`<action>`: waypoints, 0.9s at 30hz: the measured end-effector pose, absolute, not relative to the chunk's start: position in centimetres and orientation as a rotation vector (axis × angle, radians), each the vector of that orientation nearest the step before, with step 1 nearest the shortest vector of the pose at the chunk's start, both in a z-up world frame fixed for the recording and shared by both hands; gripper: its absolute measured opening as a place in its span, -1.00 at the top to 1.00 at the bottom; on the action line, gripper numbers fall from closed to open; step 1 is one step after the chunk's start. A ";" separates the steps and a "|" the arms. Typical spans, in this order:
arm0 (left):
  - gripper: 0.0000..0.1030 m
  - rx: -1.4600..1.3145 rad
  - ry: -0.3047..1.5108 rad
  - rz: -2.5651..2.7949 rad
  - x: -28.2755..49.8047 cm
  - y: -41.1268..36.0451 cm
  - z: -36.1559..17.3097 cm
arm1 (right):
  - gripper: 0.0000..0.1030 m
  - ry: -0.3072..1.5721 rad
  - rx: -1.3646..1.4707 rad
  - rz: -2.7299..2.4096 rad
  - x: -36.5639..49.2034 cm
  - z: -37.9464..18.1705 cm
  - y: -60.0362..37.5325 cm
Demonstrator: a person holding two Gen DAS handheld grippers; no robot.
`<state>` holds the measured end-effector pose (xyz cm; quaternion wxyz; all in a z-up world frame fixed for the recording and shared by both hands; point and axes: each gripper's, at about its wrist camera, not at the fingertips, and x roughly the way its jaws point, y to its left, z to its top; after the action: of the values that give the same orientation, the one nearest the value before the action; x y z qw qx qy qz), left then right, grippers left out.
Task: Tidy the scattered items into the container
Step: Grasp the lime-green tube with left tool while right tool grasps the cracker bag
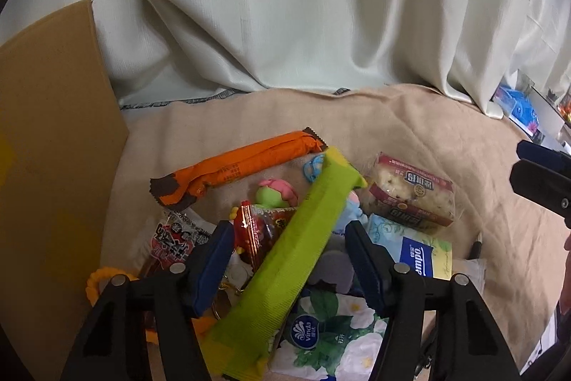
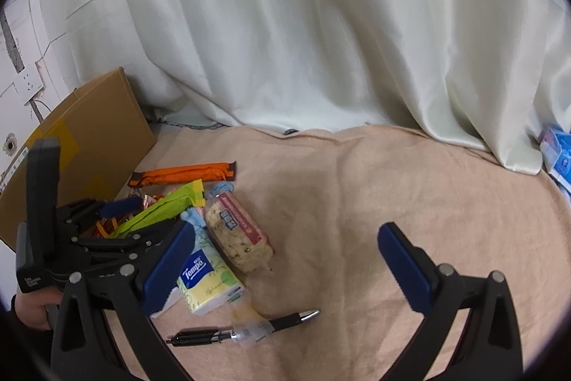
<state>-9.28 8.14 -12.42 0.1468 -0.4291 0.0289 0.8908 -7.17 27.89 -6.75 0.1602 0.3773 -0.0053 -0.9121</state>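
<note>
Between my left gripper's (image 1: pixel 285 259) blue pads lies the long lime-green snack bar (image 1: pixel 292 259), running diagonally through the gap; the jaws stand wide on either side and I see no pad pressing it, so I read that claw as open, not gripping. Under and around the bar sits the pile: an orange wrapper (image 1: pixel 235 166), a red foil packet (image 1: pixel 253 231), a pink-and-green toy (image 1: pixel 276 193), a Vinda tissue pack (image 1: pixel 321 334), a Tempo tissue pack (image 2: pixel 210 281) and a wrapped nut cake (image 2: pixel 237 238), all on the beige blanket (image 2: pixel 374 195). My right gripper (image 2: pixel 285 266) hangs open above bare blanket, jaws spread wide, holding nothing. A black pen (image 2: pixel 246 327) lies near its left finger. Left of the pile stands the cardboard box (image 2: pixel 92 138), against the pale curtain (image 2: pixel 303 24).
</note>
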 end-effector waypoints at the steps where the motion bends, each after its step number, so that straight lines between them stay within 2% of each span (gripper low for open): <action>1: -0.08 -1.234 0.077 2.548 -9.3 8.2 -12.4 | -1.00 -0.020 1.083 -2.601 -7.2 -6.9 27.8; 2: -0.06 -1.236 0.065 2.544 -9.2 8.1 -12.3 | -1.00 -0.019 1.082 -2.597 -7.3 -6.9 27.8; 4: 0.22 -1.224 0.019 2.538 -9.1 7.7 -12.0 | -1.00 -0.002 1.089 -2.591 -7.3 -7.1 27.5; 6: 0.34 -1.223 -0.017 2.529 -9.0 7.2 -11.8 | -1.00 0.008 1.093 -2.579 -7.4 -7.3 27.2; 8: 0.54 -1.207 -0.018 2.553 -8.7 6.9 -11.5 | -1.00 0.014 1.092 -2.572 -7.5 -7.5 26.9; 27: 0.56 -1.253 -0.042 2.674 -5.1 4.1 -10.5 | -1.00 0.147 1.148 -2.442 -9.5 -11.6 23.3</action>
<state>-5.07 4.14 -10.47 0.0942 -0.4224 -0.0142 0.9014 -9.52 23.34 -11.58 0.2180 0.4146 0.0531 -0.8819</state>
